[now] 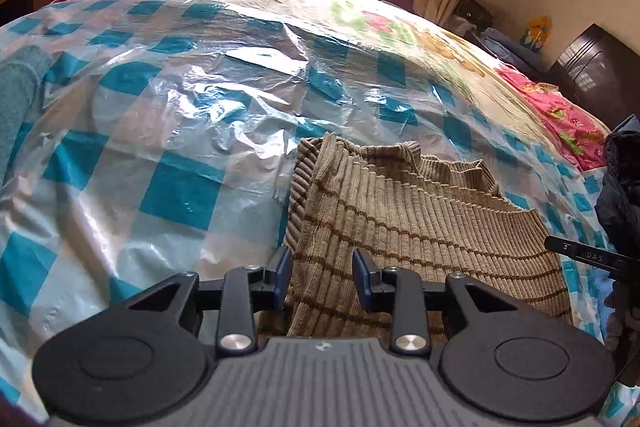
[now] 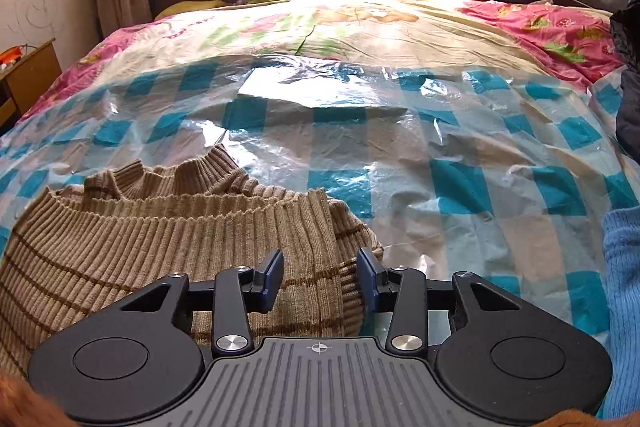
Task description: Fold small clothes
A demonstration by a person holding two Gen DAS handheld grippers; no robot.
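A small tan ribbed sweater with thin brown stripes lies on the blue-and-white checked plastic sheet over the bed. My left gripper is open, its fingers either side of the sweater's near left edge. In the right wrist view the same sweater lies at the lower left, its collar toward the far side. My right gripper is open over the sweater's near right corner. The cloth lies between both pairs of fingers; no pad presses it. The right gripper's tip shows at the left view's right edge.
A teal towel lies at the left edge of the bed. A blue knit garment lies at the right. Dark clothing is piled at the bed's right side. A pink floral quilt covers the far half. A wooden desk stands left.
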